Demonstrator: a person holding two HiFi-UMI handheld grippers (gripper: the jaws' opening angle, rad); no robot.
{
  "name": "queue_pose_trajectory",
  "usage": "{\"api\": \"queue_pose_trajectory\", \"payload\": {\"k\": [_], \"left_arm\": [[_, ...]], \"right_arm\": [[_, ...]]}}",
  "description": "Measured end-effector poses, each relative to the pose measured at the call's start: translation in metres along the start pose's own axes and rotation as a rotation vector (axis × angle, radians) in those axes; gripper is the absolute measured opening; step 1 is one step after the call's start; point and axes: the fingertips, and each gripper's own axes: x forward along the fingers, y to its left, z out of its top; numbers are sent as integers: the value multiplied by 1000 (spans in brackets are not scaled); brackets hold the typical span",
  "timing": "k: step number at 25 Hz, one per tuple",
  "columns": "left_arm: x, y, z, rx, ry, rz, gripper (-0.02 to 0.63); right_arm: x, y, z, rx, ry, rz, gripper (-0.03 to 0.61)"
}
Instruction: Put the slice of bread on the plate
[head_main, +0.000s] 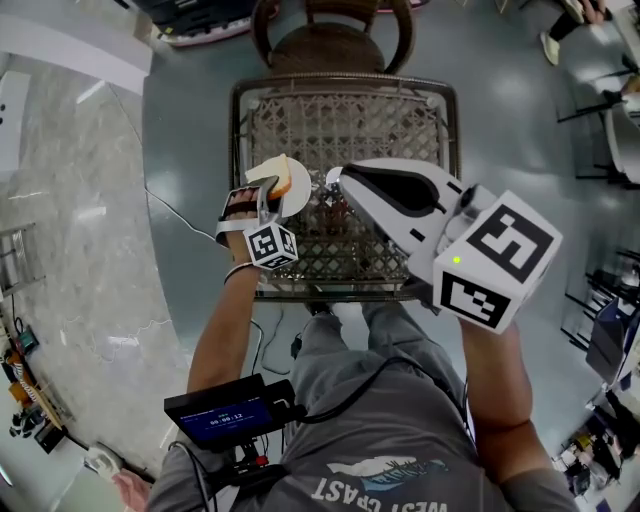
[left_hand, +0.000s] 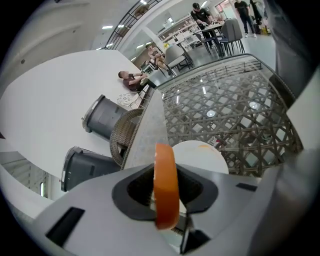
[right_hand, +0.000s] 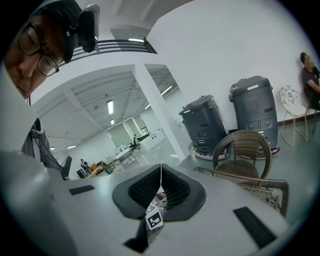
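The slice of bread (left_hand: 166, 172) has an orange-brown crust and a pale face. It stands on edge, upright and crust-on in the left gripper view, clamped by its flat faces between the jaws of my left claw (left_hand: 167, 200). The plate (left_hand: 202, 156) is round, plain white and shallow, and it lies flat on the glass-topped wicker bench (left_hand: 235, 115) close to the bench's left edge. In the head view the slice overlaps the plate's near portion, and I cannot tell whether the two touch.
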Motion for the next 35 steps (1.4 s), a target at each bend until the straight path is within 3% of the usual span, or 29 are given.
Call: {"api": "queue_pose_trajectory", "payload": {"k": [5,19,22,26,28,31,32,35], "left_arm": [[3,-23,1,-25,-8,-69,101],[3,-77,5,-177,-3,-348,245],[4,-82,5,-242,-11,-386,250],[-5,-70,6,-395,-51,-386,256],[-24,-42,14,-528,-121,-345,256],[-80,26,33,-807,-324,-265,251],[-107,53,42,-898,-415,-236,216],[-199,140,61,-1100,-700,-132,7]], "right_arm": [[6,-4,-5,14,8,3,8],[11,1,-12,22,13,5,8],[9,0,-11,19,11,2,8],[5,4,-12,16,7,1,8],[2,10,-10,11,-1,4,8],[-6,22,-2,7,-33,26,8],[-10,29,1,6,-50,42,8],[-17,54,17,-19,-111,112,8]]}}
